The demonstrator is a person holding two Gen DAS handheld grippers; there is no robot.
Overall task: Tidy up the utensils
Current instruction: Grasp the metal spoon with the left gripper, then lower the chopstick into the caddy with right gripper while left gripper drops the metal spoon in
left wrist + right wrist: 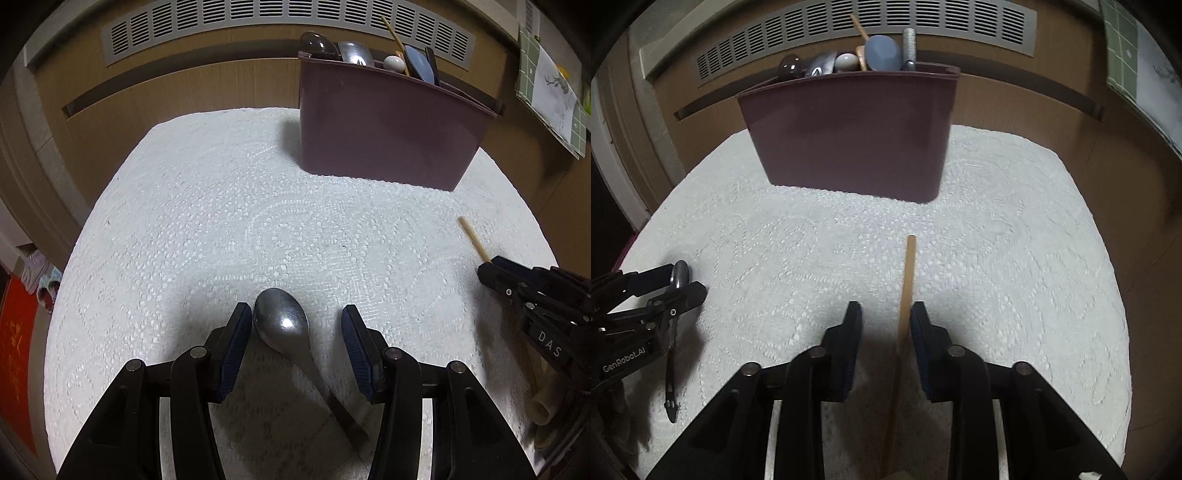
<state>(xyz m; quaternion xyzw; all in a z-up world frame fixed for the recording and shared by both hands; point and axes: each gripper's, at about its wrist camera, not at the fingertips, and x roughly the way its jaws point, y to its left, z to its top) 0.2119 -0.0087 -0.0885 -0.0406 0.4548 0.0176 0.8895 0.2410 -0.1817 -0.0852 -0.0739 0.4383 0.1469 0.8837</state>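
At the bottom centre of the frame the right gripper [884, 321] straddles a wooden chopstick [907, 291] lying on the white textured cloth [1015, 258], its right pad touching the stick and a gap left at the other. A maroon utensil holder [849, 136] stands at the upper centre, filled with spoons and handles. At the left edge the left gripper [679, 284] sits over a metal spoon [681, 275].

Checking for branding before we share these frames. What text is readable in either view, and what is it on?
"DAS": white letters on the right gripper body, cut off at the picture's edge.
"GenRobot.AI": on the left gripper body.
Red panel at far left: gold characters, too blurred to read.
Green checked cloth: a drawing only, no legible words.
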